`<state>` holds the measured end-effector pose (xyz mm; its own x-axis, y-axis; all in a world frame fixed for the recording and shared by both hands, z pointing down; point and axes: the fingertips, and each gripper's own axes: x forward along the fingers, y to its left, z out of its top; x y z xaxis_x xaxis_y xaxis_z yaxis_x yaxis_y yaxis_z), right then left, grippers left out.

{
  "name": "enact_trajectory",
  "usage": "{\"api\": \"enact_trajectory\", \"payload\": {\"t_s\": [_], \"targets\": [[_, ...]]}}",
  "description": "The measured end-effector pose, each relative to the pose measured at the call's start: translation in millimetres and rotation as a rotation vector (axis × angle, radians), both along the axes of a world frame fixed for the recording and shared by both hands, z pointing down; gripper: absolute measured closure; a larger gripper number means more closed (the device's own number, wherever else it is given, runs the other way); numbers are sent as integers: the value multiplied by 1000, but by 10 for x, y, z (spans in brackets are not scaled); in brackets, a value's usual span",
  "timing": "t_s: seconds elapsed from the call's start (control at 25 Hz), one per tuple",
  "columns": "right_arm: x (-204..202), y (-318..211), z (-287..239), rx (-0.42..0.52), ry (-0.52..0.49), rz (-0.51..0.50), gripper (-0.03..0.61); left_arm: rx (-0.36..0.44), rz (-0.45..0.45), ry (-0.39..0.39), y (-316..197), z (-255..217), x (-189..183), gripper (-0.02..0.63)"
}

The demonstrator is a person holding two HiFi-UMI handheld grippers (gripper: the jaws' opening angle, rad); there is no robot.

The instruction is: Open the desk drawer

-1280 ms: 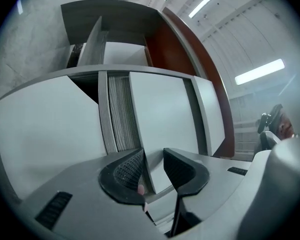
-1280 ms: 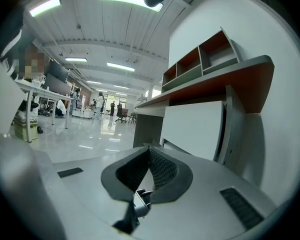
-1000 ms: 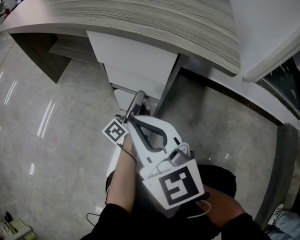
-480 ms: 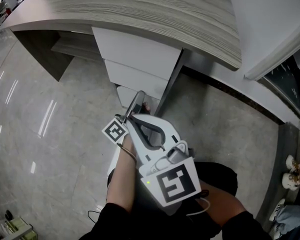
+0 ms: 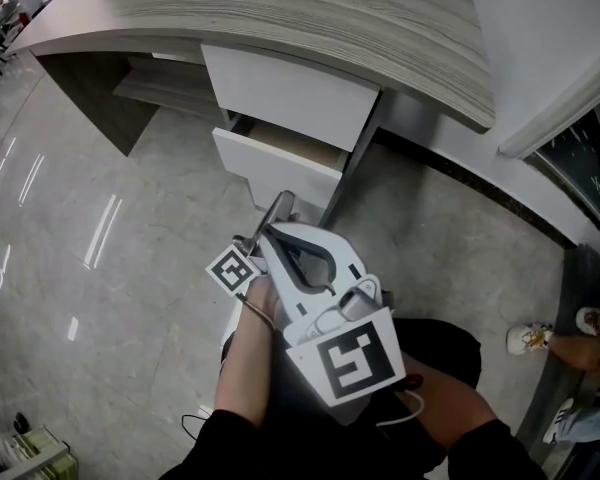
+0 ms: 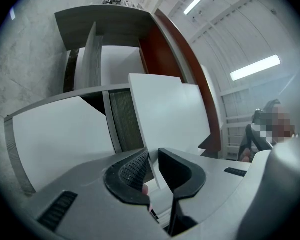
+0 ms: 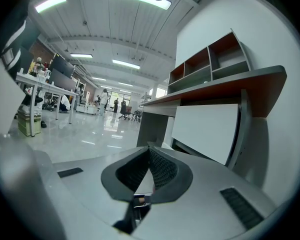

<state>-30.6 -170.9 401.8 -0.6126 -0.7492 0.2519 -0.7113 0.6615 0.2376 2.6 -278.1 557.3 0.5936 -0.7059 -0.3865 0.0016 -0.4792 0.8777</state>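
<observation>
Drawer [image 5: 278, 158]: second down under bench [image 5: 280, 13], partly out. Left claw [image 6: 153, 166]: just closing, pinching its thin front edge. Right claw [image 7: 149, 171]: pressed together, empty. Probably stiff, slick laminate on runners; grip edge deep, pull straight.

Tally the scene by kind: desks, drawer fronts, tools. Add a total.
Desk: 1
Drawer fronts in the head view: 2, upper drawer front shut, lower drawer front pulled out
Tools: 2, left tool, right tool
Total: 5
</observation>
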Motion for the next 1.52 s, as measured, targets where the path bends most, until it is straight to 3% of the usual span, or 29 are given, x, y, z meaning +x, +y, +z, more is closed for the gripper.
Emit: {"api": "enact_trajectory", "payload": {"t_s": [0.88,1.24,1.36,1.48,1.52], "targets": [[-66,-16,80,5,35,-9,572,4,18,-32,245,31,-143,557],[243,-279,184,33,223,19,572,42,55,-245,266,133,-170,609],[378,-350,159,24,249,21,572,73,81,-382,400,228,-197,610],[578,-437,187,-26,260,36,563,154,89,-603,566,266,-146,611],[636,-464,203,-51,262,41,495,185,84,-674,619,266,-127,611]]}}
